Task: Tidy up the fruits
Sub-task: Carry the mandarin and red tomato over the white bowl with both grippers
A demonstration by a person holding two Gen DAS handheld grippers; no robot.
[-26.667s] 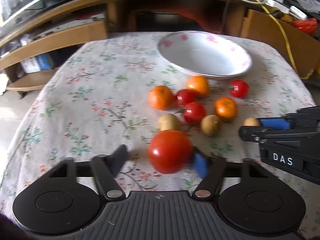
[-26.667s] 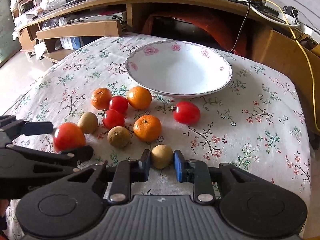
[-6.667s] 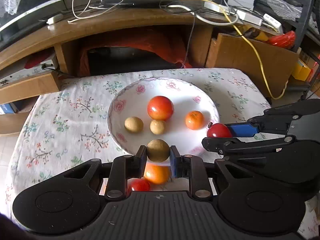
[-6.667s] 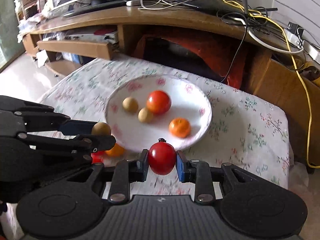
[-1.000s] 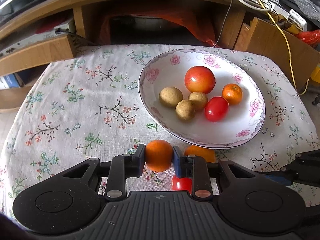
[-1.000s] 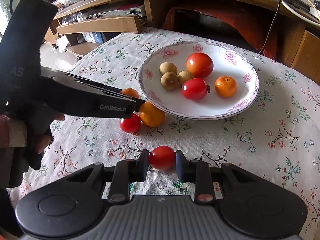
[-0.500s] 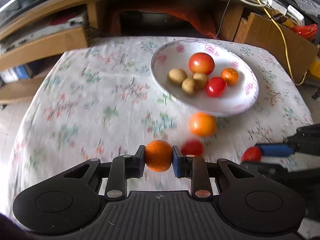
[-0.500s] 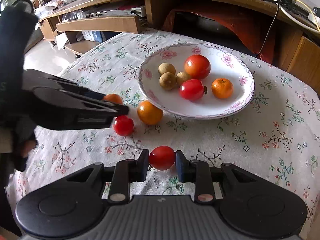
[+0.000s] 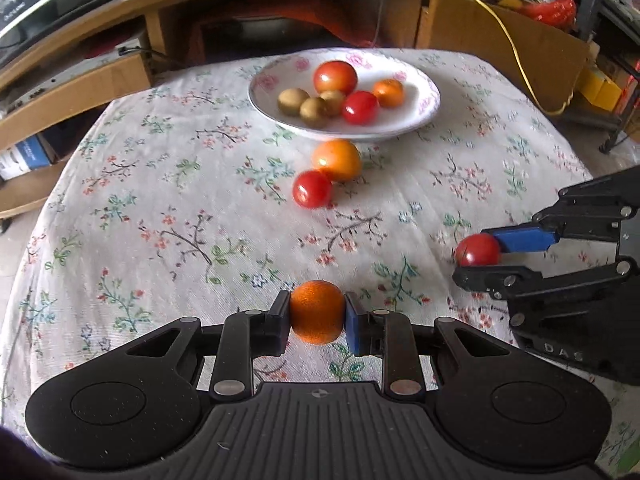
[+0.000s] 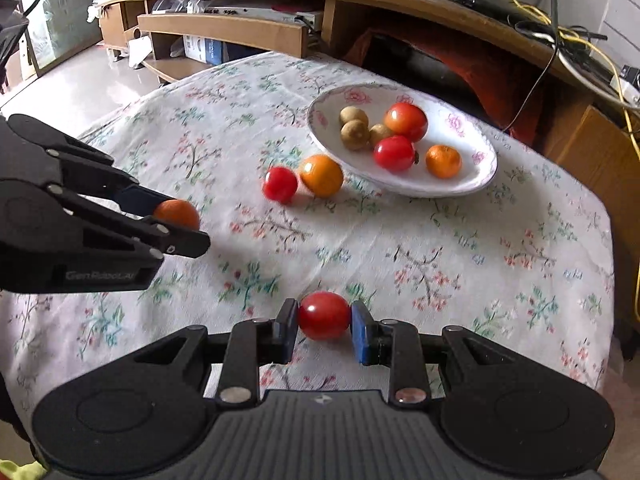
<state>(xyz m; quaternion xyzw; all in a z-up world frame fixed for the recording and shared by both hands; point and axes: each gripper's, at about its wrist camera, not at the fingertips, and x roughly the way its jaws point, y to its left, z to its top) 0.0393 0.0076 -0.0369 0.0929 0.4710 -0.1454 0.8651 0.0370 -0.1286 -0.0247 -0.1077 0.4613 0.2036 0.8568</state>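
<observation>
My left gripper (image 9: 317,313) is shut on a small orange (image 9: 317,312) and holds it above the near part of the floral tablecloth; it also shows in the right wrist view (image 10: 176,213). My right gripper (image 10: 324,316) is shut on a small red tomato (image 10: 324,315), also seen in the left wrist view (image 9: 478,249). A white flowered plate (image 9: 420,114) at the far side holds a big tomato (image 9: 335,76), a small tomato (image 9: 360,107), an orange (image 9: 388,92) and three brown fruits (image 9: 314,111). An orange (image 9: 337,159) and a small tomato (image 9: 312,189) lie on the cloth before the plate.
A wooden TV stand (image 9: 120,68) with cables and shelves runs behind the table. A brown board (image 9: 500,40) and a yellow cable (image 9: 516,52) stand at the back right. The tablecloth's edges (image 10: 600,240) drop off left and right.
Both grippers have pulled back and up from the plate, each keeping its fruit. The plate and the two loose fruits now look farther away.
</observation>
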